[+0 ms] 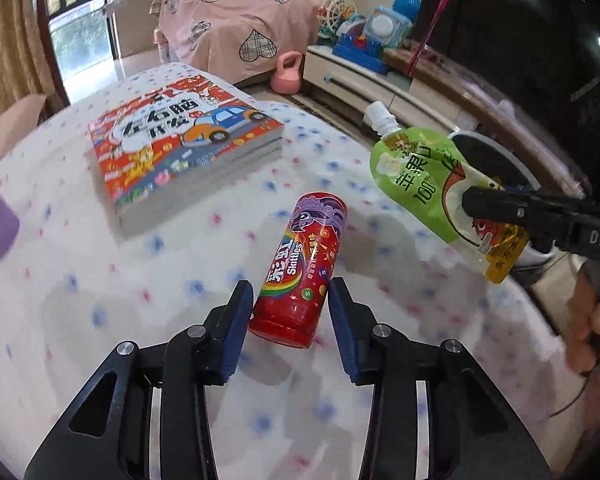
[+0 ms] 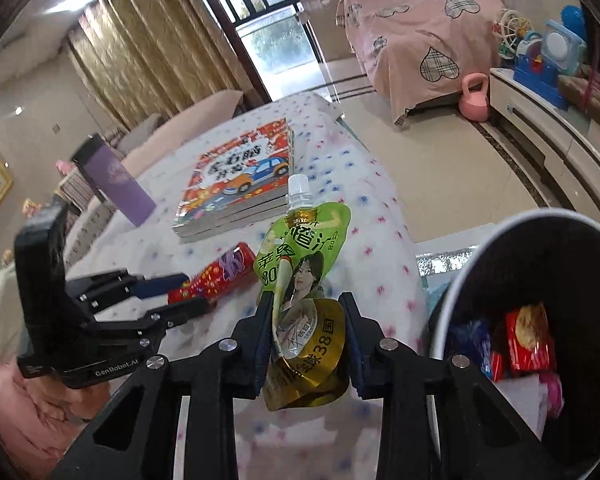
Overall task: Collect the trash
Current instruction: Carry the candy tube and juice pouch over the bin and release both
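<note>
While the left tool angles steeply down over the desk with its white, star-dotted cloth, its blue-padded jaws bracket the near end of a red cylindrical Skittles candy tube lying on the cloth; whether the pads actually press the tube cannot be told. Right tool, likewise pitched downward, pinches the crumpled gold base of a green spouted juice pouch, held clear of the cloth with the white cap pointing away. Beside it stands a white-rimmed, dark-lined bin containing wrappers. A stack of colourful children's books lies beyond.
</note>
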The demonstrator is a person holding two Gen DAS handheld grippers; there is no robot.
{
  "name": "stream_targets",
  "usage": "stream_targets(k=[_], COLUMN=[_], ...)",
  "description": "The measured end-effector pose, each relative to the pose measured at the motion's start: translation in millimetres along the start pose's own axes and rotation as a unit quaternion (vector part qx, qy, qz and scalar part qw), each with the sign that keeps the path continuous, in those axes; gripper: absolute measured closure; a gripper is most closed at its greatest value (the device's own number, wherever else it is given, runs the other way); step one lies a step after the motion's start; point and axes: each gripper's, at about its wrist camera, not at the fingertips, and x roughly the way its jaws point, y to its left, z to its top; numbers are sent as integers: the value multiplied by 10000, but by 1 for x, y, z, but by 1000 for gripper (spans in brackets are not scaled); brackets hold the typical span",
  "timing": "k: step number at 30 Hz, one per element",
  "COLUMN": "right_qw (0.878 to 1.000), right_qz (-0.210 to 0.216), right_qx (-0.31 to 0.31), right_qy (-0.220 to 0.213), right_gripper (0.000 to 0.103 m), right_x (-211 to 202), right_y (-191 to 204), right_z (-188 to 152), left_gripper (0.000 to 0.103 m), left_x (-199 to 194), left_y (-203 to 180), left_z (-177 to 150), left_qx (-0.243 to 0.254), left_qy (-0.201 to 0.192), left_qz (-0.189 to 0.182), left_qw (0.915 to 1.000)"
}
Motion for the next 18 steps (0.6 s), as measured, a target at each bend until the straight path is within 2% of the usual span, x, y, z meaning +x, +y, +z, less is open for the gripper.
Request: stream_targets(k=[9, 18], right_qw=[9982, 9955], right_qz=[192, 48], right_qx=[389, 609], right_qy=[-415, -722], right_gripper=[71, 71], right_x=[-53, -93], right_y=[-12, -33], right_z=[-31, -52], left_gripper=[65, 66], left_x=[-39, -50], left_y=[-37, -82], left_z=[-20, -17], left_qx=[-444, -382], left_qy=[-434, -555], left_qz=[-371, -672], left_qw=[9974, 9955])
